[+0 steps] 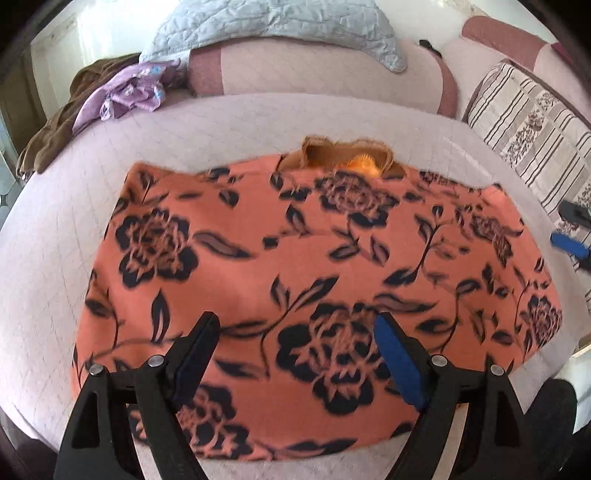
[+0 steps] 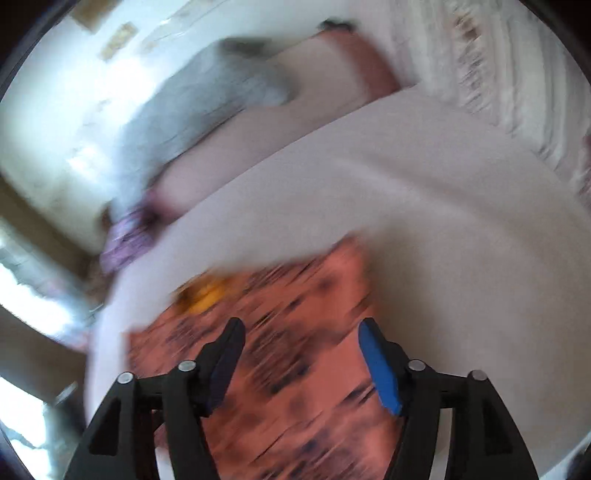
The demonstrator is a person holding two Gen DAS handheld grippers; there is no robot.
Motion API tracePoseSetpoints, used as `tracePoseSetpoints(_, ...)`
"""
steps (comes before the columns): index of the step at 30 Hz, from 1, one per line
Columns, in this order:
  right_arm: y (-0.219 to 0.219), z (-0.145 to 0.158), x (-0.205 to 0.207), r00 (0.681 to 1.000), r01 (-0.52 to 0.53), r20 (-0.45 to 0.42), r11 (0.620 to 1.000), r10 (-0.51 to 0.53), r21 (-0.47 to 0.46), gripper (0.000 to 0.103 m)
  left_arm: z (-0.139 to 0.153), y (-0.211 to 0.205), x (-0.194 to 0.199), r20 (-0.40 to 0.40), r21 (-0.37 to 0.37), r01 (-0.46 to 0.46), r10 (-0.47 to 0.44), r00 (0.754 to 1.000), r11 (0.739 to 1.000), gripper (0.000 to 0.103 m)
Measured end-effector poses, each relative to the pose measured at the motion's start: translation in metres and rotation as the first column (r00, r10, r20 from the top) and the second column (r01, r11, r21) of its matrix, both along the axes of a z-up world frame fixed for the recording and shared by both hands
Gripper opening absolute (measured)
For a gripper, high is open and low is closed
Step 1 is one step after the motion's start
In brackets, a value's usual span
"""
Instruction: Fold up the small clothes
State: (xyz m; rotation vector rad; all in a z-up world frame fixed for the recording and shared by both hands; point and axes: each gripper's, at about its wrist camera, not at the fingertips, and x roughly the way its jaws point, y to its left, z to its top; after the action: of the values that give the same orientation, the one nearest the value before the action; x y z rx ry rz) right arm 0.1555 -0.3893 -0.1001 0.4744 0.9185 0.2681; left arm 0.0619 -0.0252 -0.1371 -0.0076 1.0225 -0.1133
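In the left wrist view, the left gripper [image 1: 295, 325] hangs wide apart and holds nothing, above the near part of the orange garment [image 1: 314, 266], which lies spread flat on the pale bed cover [image 1: 240, 122]. The garment bears a dark flower print, and a brown collar [image 1: 347, 155] with a yellow patch peeks out at its far edge. This view alone shows things sharply: a purple cloth [image 1: 129, 92] on a brown one [image 1: 55, 125] at the far left, a grey quilt [image 1: 273, 26] over the far cushions, a striped pillow [image 1: 532, 122] at the right, and the blue-padded tip of the right gripper [image 1: 570, 245] at the right edge, just beside the garment's right side. The right wrist view is heavily blurred. There the right gripper [image 2: 301, 332] is also spread wide and grips nothing, over the garment's [image 2: 295, 354] near portion; the yellow patch [image 2: 207, 291] shows at the far left of the cloth. Bare cover [image 2: 443, 221] fills the right, and the quilt [image 2: 207, 99] and purple cloth [image 2: 125, 240] appear only as smears.
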Motion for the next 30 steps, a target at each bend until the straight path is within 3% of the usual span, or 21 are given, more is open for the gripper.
tracePoseSetpoints(2,0.011,-0.02,-0.01,0.996,-0.075,-0.033,0.993,0.079,0.092,0.071,-0.004,0.003,-0.003,-0.013,0.006,-0.009,0.01,1.0,1.0,0.086)
tracePoseSetpoints(3,0.013,-0.037,-0.009,0.995,-0.067,-0.069,0.994,0.073,0.086,0.071,-0.001,0.005,-0.005,-0.013,0.002,-0.014,0.014,1.0,1.0,0.086)
tracePoseSetpoints(4,0.007,-0.063,-0.005,0.989,-0.004,-0.149,0.999,0.011,0.047,0.068,0.001,0.007,-0.008,-0.012,-0.003,-0.017,0.017,1.0,1.0,0.086)
tracePoseSetpoints(5,-0.003,-0.078,-0.004,0.982,0.061,-0.185,0.993,-0.042,0.097,0.068,0.006,0.009,-0.011,-0.004,-0.007,-0.018,0.018,1.0,1.0,0.086)
tracePoseSetpoints(7,-0.009,-0.066,-0.012,0.982,0.127,-0.16,0.977,-0.099,0.174,0.071,0.015,0.014,-0.016,0.028,-0.001,-0.03,0.03,0.999,1.0,0.086)
tracePoseSetpoints(12,0.018,-0.036,-0.053,0.997,0.061,-0.068,0.977,-0.047,0.207,0.078,0.016,0.02,-0.018,0.017,-0.013,-0.051,0.051,0.999,0.999,0.086)
tracePoseSetpoints(15,0.029,-0.054,-0.085,0.994,0.061,-0.105,0.96,-0.033,0.274,0.078,0.017,0.018,-0.021,0.024,-0.005,-0.037,0.037,0.999,0.999,0.086)
tracePoseSetpoints(18,0.036,-0.086,-0.113,0.981,0.119,-0.189,0.915,-0.048,0.386,0.078,0.017,0.017,-0.021,0.019,-0.007,-0.037,0.037,0.999,0.999,0.086)
tracePoseSetpoints(21,0.033,-0.109,-0.119,0.969,0.184,-0.227,0.904,-0.1,0.387,0.078,0.018,0.014,-0.022,0.022,0.003,-0.027,0.027,0.999,1.0,0.086)
tracePoseSetpoints(23,0.016,-0.113,-0.122,0.963,0.237,-0.226,0.872,-0.15,0.428,0.078,0.021,0.014,-0.023,0.029,0.003,-0.031,0.031,0.999,1.0,0.086)
tracePoseSetpoints(26,0.001,-0.11,-0.117,0.952,0.293,-0.215,0.857,-0.219,0.425,0.078,0.022,0.018,-0.023,0.03,-0.007,-0.048,0.048,0.998,0.999,0.086)
tracePoseSetpoints(30,-0.01,-0.112,-0.115,0.947,0.309,-0.219,0.848,-0.234,0.432,0.078,0.035,0.063,-0.032,0.06,-0.056,-0.132,0.135,0.989,0.99,0.086)
